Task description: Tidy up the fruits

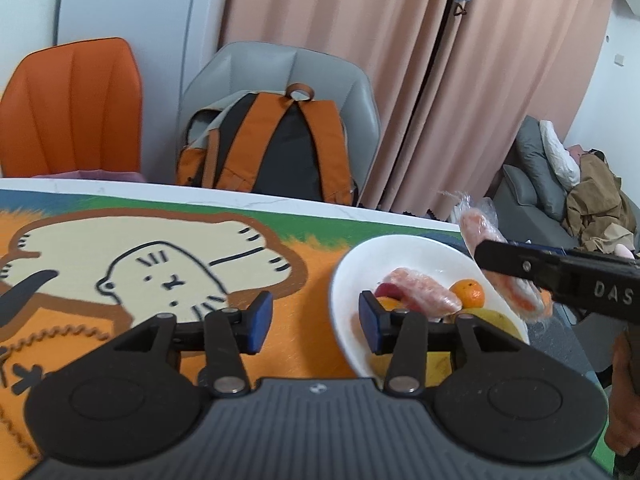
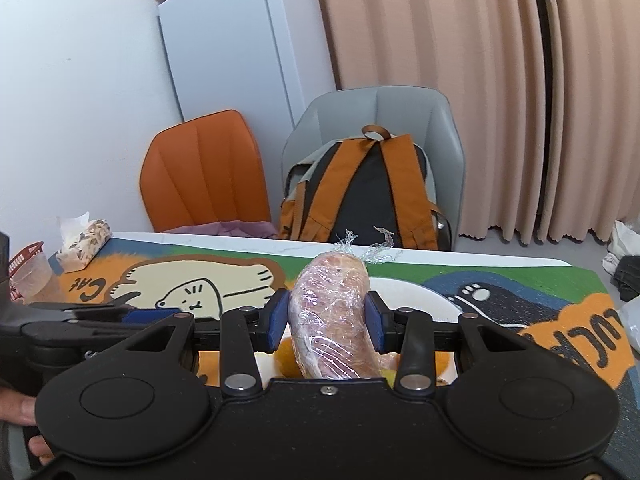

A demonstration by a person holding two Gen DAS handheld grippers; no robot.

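A white bowl sits on the cartoon table mat and holds a plastic-wrapped pink sweet potato, an orange, a yellow fruit and a dark red fruit. My right gripper is shut on a second plastic-wrapped sweet potato and holds it above the bowl; it also shows in the left wrist view. My left gripper is open and empty at the bowl's left rim.
An orange chair and a grey chair with an orange backpack stand behind the table. A tissue pack, a plastic cup and a red basket sit at the table's far left. A white fridge stands by the wall.
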